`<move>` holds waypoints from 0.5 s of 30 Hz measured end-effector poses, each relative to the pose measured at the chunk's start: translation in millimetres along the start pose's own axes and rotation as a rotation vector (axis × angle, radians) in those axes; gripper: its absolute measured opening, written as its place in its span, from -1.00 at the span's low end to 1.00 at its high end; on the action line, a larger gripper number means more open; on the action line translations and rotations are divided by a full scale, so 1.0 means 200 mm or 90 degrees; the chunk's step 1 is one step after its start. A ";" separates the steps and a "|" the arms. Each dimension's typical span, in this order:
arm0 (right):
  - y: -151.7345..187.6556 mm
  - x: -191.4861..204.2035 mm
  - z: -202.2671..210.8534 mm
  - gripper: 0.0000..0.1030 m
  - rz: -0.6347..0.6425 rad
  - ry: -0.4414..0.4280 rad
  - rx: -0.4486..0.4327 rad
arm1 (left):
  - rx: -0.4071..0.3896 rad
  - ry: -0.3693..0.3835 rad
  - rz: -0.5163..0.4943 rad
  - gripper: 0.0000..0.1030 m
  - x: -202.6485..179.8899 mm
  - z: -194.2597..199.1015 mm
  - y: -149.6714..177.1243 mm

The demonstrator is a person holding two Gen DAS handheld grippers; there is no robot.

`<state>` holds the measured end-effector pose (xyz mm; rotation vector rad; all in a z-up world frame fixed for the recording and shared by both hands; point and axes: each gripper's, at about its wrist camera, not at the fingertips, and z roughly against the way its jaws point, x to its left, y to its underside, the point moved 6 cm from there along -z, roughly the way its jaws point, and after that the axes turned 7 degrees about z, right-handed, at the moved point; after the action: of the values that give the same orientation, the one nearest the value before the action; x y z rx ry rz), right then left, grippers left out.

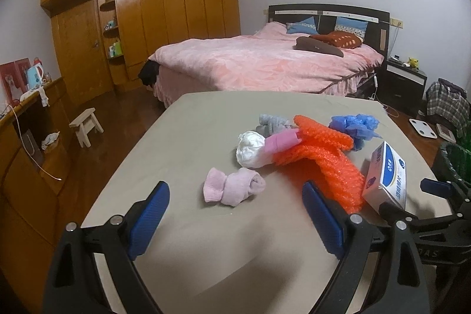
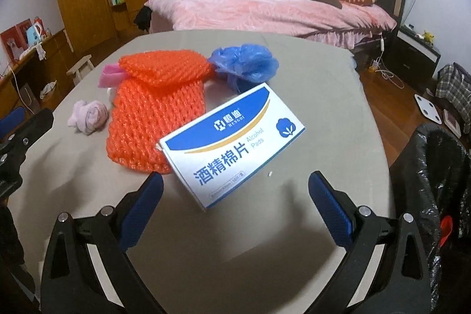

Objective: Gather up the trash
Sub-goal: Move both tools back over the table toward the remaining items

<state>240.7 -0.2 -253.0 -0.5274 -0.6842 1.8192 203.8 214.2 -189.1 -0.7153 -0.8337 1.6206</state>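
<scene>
While your right gripper [image 2: 235, 190] hangs with its jaws spread wide and empty, the white-and-blue box [image 2: 232, 146] lies just ahead at twelve o'clock on the table [image 2: 323, 108], its near end between the fingertips, and the black bin bag [image 2: 435, 167] stands at three o'clock. Your left gripper [image 1: 235, 205] is likewise wide and empty, with the pink sock [image 1: 234, 186] just beyond it at twelve. Farther on, at one o'clock, lie the orange wrap [image 1: 323, 155], a white wad [image 1: 250, 147], a grey sock [image 1: 270, 122] and the blue bag [image 1: 354, 125].
</scene>
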 end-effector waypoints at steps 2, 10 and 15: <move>0.00 -0.02 -0.01 0.87 -0.003 0.006 0.005 | 0.004 0.002 0.001 0.74 0.00 -0.01 0.01; 0.04 -0.18 0.02 0.87 0.005 0.068 0.016 | 0.011 0.010 -0.005 0.74 -0.05 -0.02 0.02; 0.05 -0.30 0.06 0.87 -0.011 0.090 0.012 | 0.017 0.014 -0.006 0.74 -0.08 -0.03 0.03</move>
<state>246.0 -61.5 -248.7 -0.6282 -0.5732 1.7524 207.9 198.2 -196.9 -0.7070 -0.7975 1.6097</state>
